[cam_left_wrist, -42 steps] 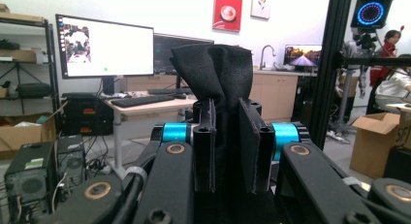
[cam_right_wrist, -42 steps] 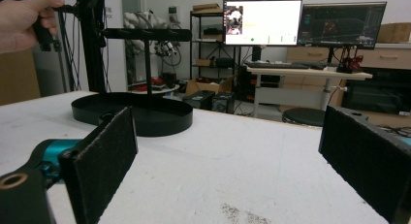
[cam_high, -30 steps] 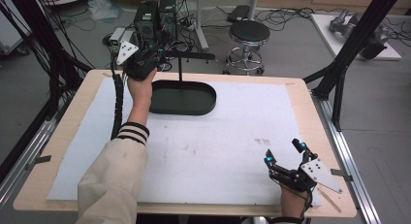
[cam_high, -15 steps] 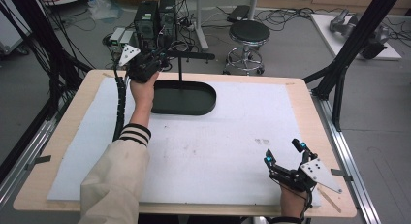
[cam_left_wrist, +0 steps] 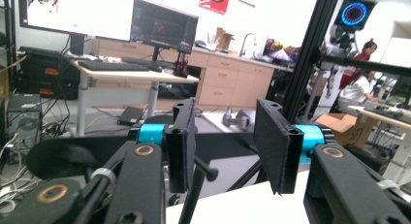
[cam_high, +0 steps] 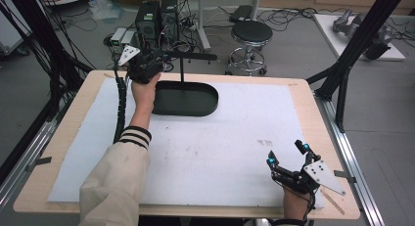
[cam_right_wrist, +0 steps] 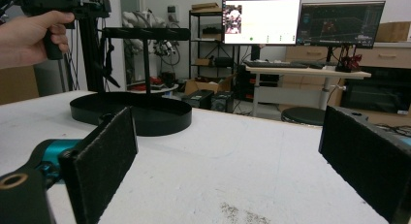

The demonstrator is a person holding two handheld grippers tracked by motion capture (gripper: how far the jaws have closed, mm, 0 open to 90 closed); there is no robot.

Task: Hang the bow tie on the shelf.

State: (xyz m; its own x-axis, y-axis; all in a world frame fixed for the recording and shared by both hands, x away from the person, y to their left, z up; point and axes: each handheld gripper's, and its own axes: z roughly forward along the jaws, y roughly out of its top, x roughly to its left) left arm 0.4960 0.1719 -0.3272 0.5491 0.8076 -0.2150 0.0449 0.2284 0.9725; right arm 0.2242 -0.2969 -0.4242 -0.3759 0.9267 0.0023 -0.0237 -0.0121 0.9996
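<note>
Left gripper [cam_high: 147,64] is hovering at the far left end of the black stand [cam_high: 185,98], jaws apart and empty; the high view is hiding them behind the hand [cam_high: 143,89]. The left gripper view is showing the stand's crossbar [cam_left_wrist: 72,156] behind them, partly blocked. Right gripper [cam_high: 288,160] is sitting well nearer than the stand on the counter [cam_high: 220,152], jaws gaping wide, empty.

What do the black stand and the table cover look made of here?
Black stand: oval tray base, thin post and crossbar, all uniformly matte black, likely painted metal, possibly plastic. Table cover: a white, dull sheet with grey scuffs, looks like foam board or paper; the table edge beneath shows pale wood grain.
</note>
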